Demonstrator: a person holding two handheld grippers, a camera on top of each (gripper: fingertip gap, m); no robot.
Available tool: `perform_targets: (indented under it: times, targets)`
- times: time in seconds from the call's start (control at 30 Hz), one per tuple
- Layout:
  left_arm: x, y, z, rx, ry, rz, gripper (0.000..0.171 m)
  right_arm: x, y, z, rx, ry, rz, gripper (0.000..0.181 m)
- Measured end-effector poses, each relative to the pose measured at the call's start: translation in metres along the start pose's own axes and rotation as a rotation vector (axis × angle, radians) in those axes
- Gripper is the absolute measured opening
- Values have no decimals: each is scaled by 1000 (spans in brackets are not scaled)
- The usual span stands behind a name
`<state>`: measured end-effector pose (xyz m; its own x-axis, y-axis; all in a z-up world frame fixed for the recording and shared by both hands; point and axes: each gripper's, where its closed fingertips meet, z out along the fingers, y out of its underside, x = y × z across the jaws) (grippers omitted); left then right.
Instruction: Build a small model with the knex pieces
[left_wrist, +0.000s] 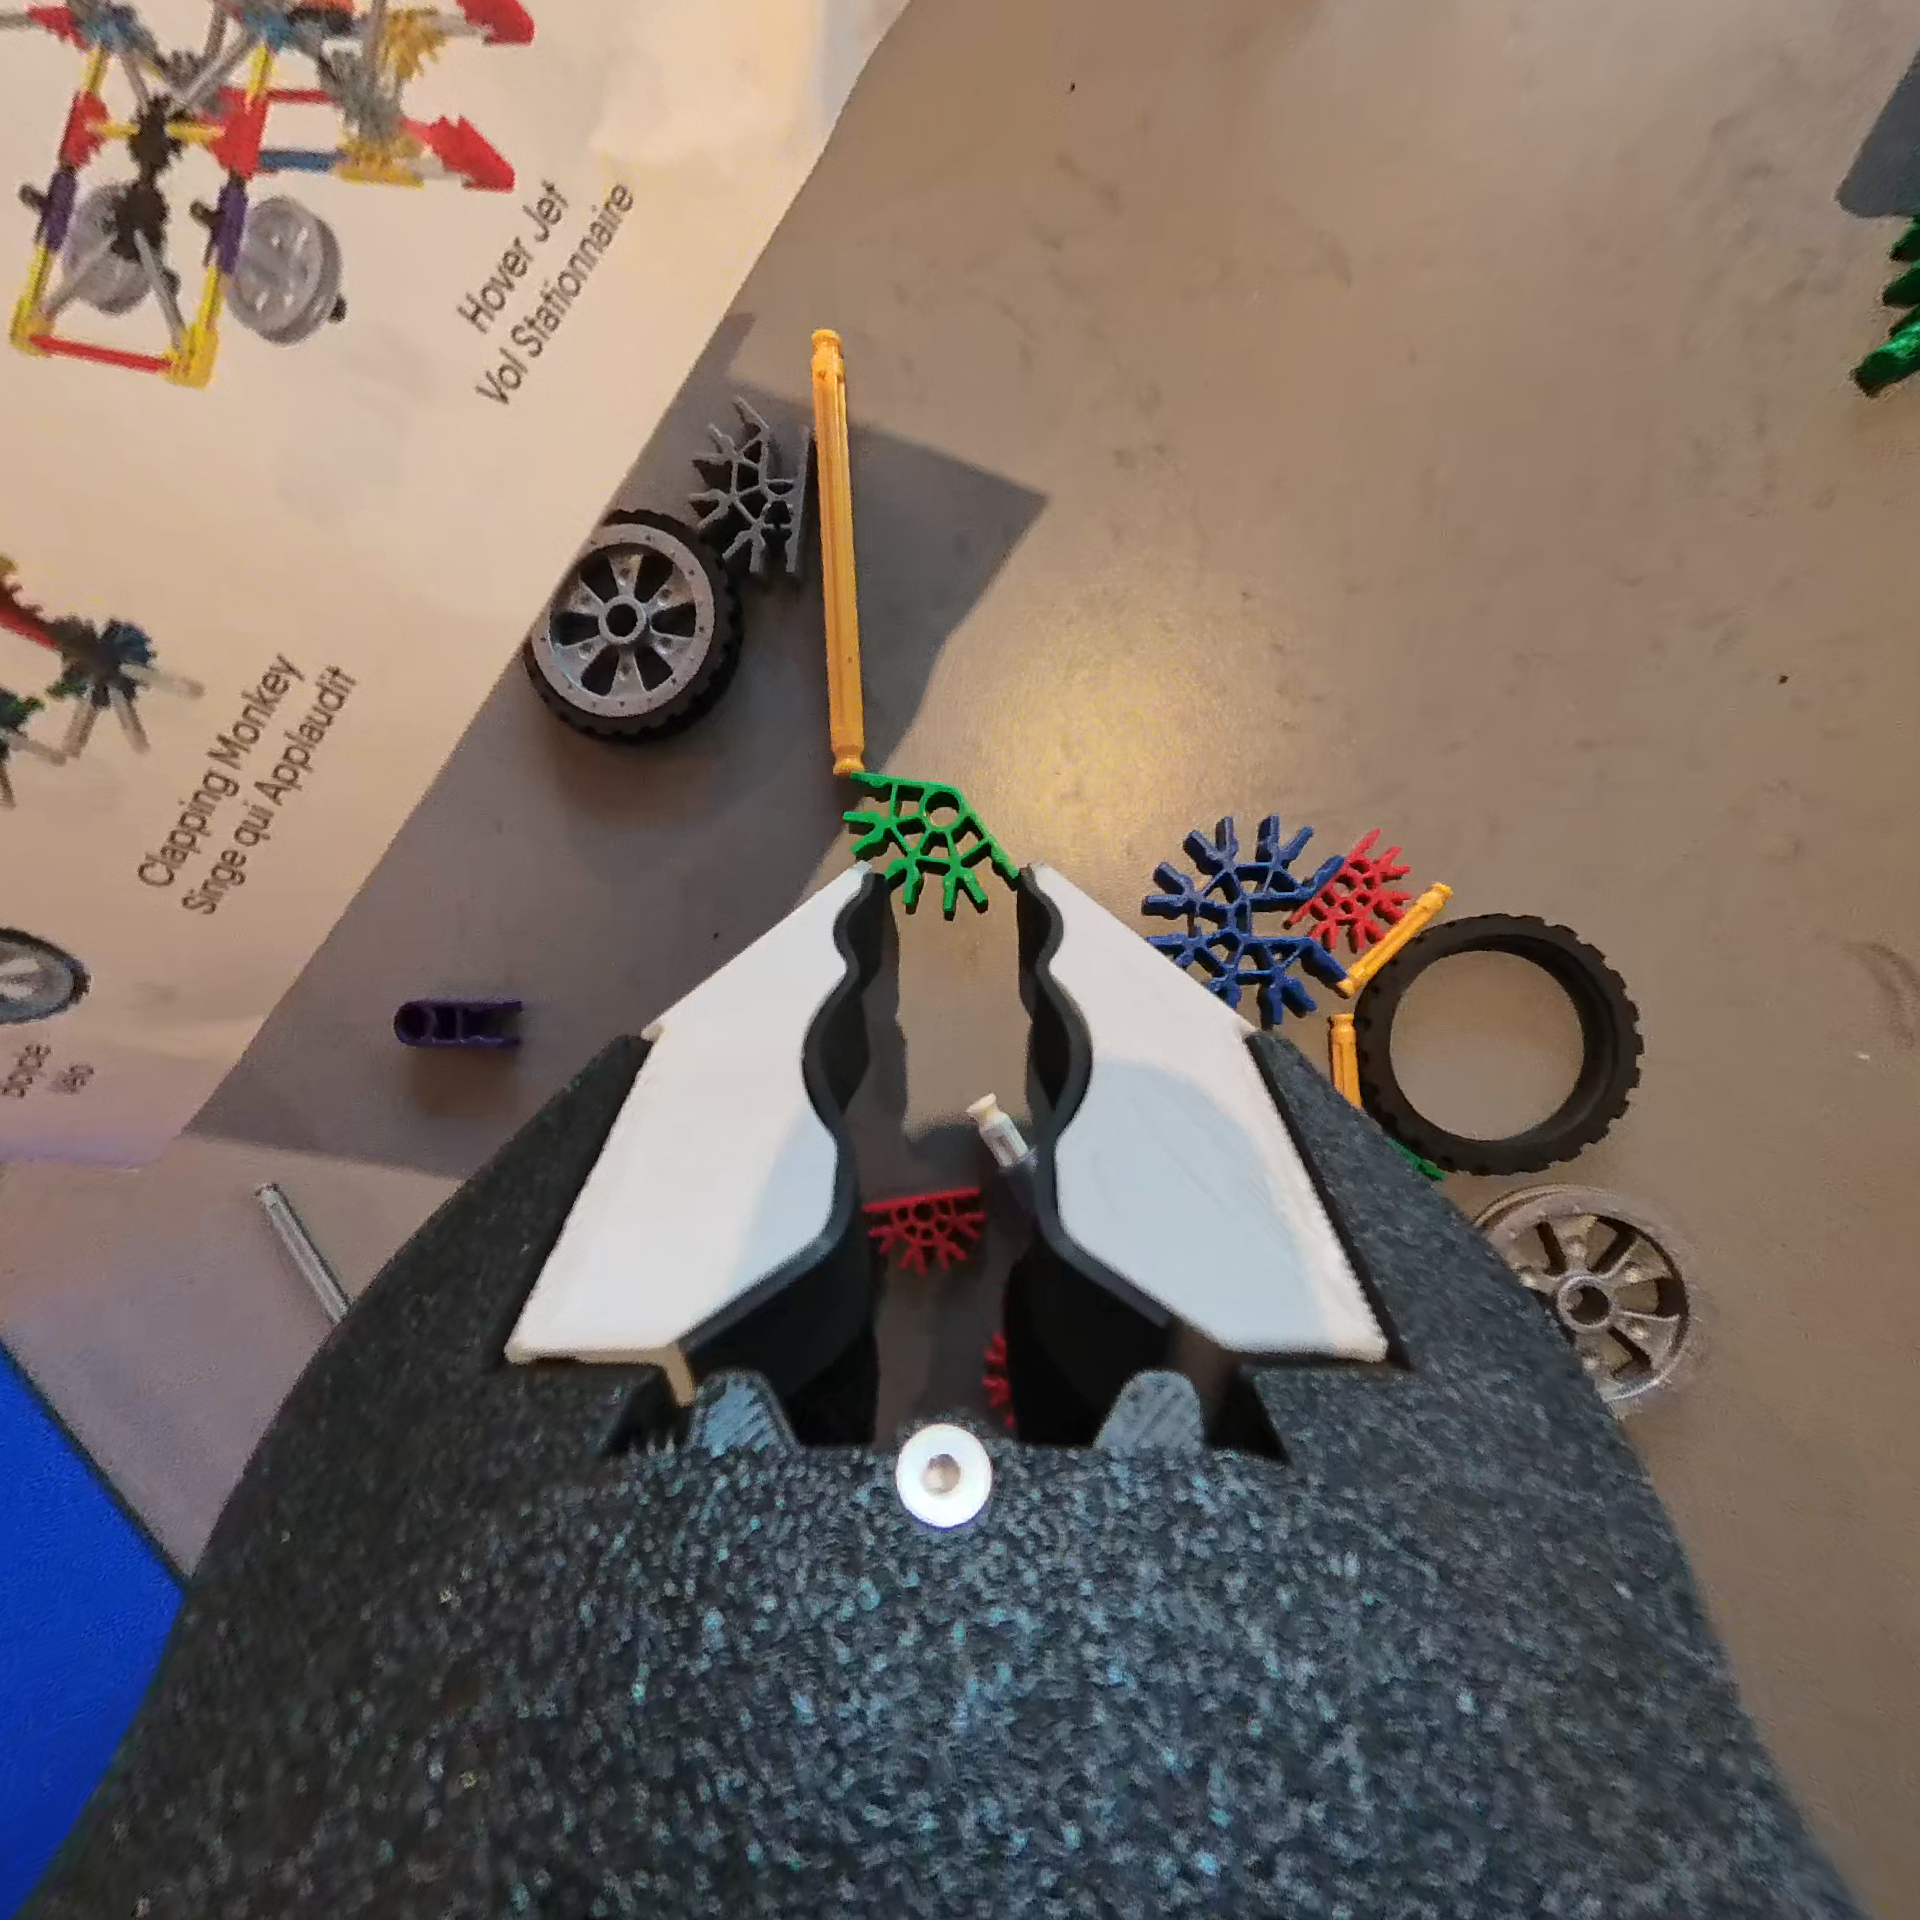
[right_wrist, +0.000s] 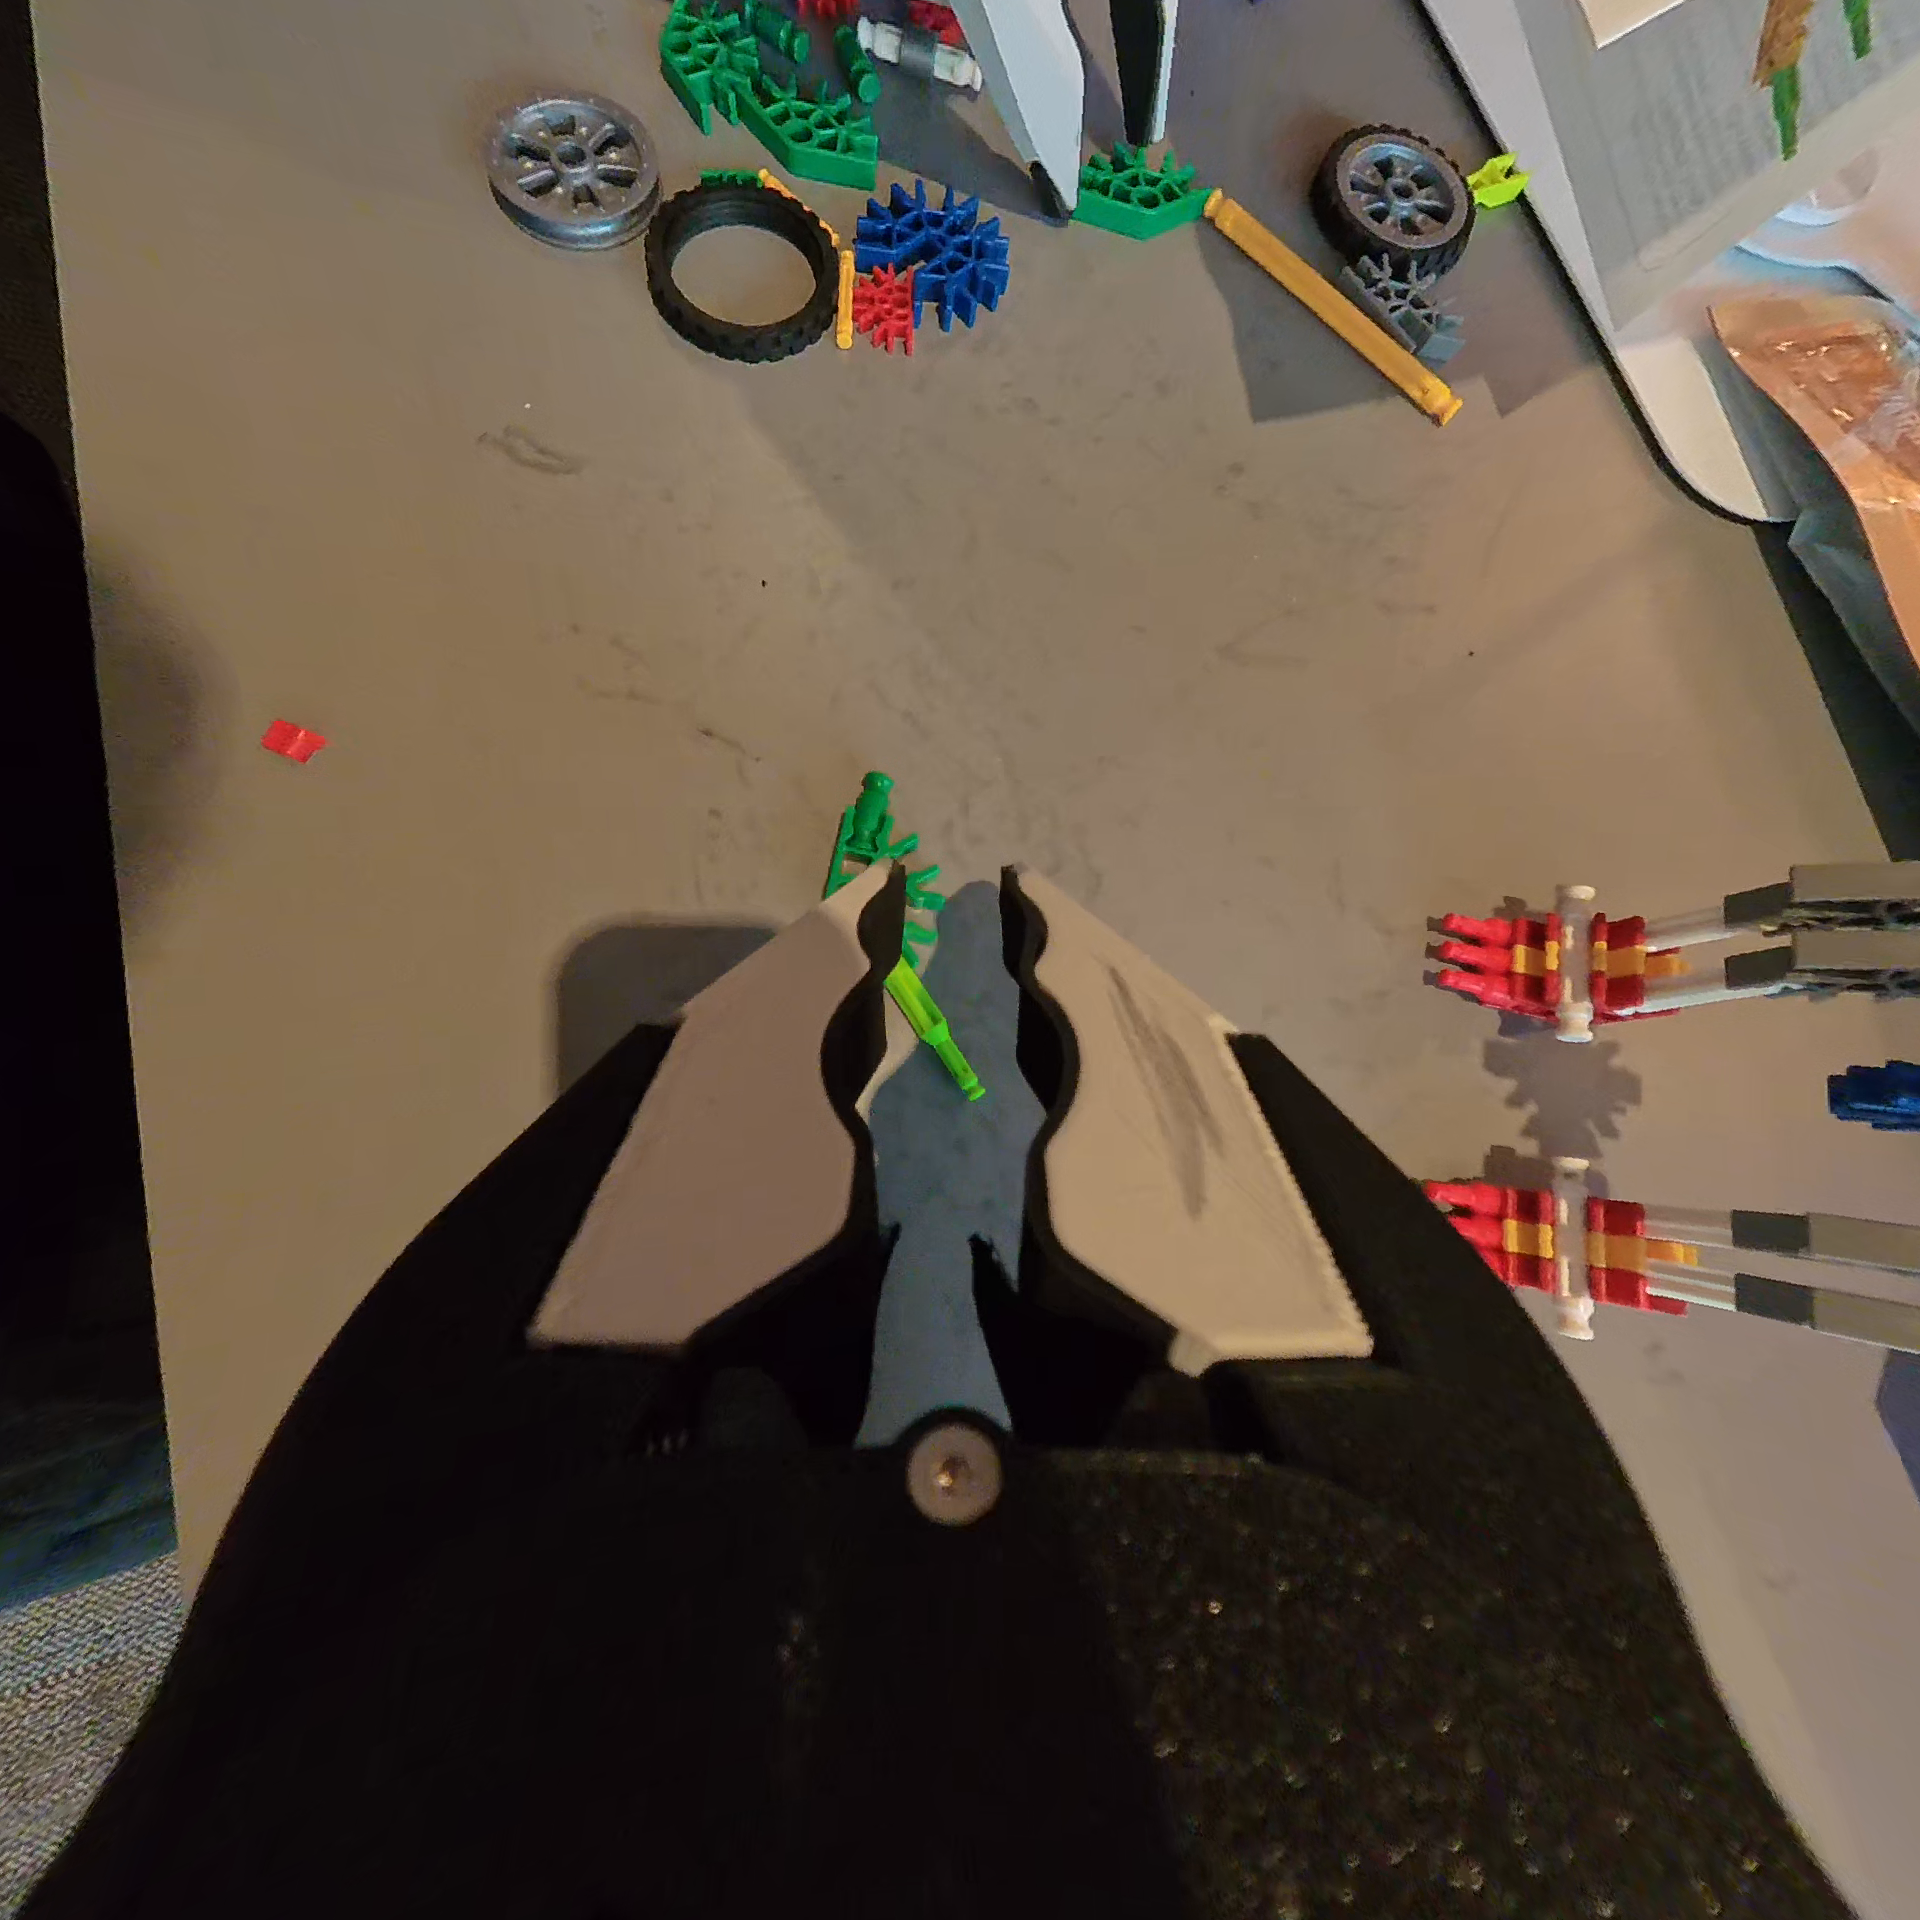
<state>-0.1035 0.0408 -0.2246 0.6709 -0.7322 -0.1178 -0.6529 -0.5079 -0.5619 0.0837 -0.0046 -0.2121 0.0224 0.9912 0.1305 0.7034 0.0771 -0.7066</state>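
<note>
My left gripper (left_wrist: 948, 883) is open just above the table. A green connector (left_wrist: 925, 836) lies right at its fingertips, joined to a long yellow rod (left_wrist: 840, 561) that points away. A red connector (left_wrist: 925, 1226) and a white rod (left_wrist: 997, 1127) lie under the jaws. In the right wrist view the left gripper's fingers (right_wrist: 1039, 114) stand at the same green connector (right_wrist: 1138, 192). My right gripper (right_wrist: 951, 878) is open and low over a dark green connector (right_wrist: 868, 831) with a lime rod (right_wrist: 930, 1029), partly hidden under its left finger.
An instruction sheet (left_wrist: 312, 416) lies at the left, with a tyred wheel (left_wrist: 634, 623), a grey connector (left_wrist: 753, 504) and a purple piece (left_wrist: 457, 1023) near it. A blue connector (left_wrist: 1236, 914), a black tyre (left_wrist: 1501, 1044) and a hub (left_wrist: 1584, 1299) lie at the right. A red-and-grey assembly (right_wrist: 1558, 966) stands beside the right gripper. One gripper's finger ends stand about 20 centimeters off the other's. The white rod (left_wrist: 997, 1127) is closer to my left gripper, around 5 centimeters from its tips; the right tips are 20 centimeters off. Seen from the right wrist view (right_wrist: 959, 75) as well. My left tips are roughly 7 centimeters from the red connector (left_wrist: 925, 1226).
</note>
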Motion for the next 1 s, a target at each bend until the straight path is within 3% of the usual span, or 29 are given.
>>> perform_targets:
  times: [0.13,0.2,0.57,1.0]
  targets:
    - [3,0,-3,11,-9,10,19,0,0,0,-5,-1,-4,18]
    - [6,-1,-5,22,-7,10,4,0,-1,0,-6,-2,-8,18]
    - [-16,-9,-5,35,-71,-17,40,2,-5,1,1,1,-10,18]
    - [-11,-12,11,29,-19,-49,23,3,-3,1,7,4,-3,18]
